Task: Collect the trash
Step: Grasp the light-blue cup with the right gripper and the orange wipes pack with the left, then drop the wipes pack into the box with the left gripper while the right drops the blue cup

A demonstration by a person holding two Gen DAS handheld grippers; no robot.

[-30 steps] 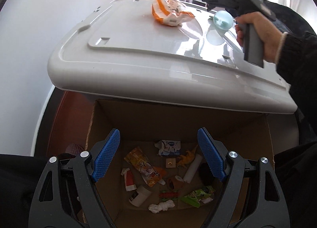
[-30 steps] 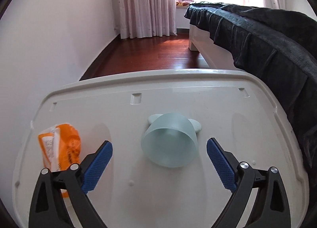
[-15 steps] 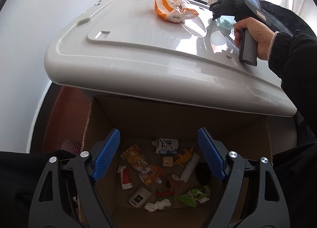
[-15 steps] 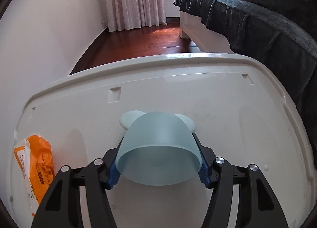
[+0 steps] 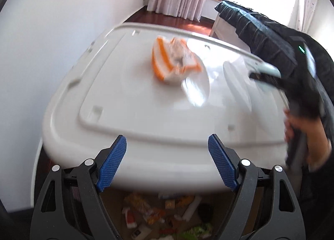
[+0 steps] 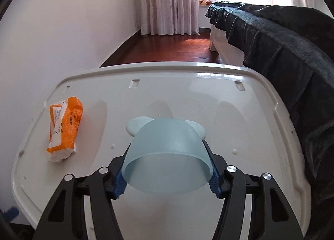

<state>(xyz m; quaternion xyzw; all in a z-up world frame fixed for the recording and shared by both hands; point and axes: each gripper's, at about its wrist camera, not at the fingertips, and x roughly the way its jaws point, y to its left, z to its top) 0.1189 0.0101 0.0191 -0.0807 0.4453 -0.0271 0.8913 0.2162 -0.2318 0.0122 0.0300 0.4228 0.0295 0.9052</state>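
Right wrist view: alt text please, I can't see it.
The right gripper is shut on a pale blue cup over a white bin lid. An orange wrapper lies on the lid to the left; a dark bed runs alongside.

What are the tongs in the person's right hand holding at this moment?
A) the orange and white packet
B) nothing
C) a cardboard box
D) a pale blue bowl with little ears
D: the right tongs are shut on the pale blue bowl, one blue pad on each side, while the orange packet lies apart on the white lid.
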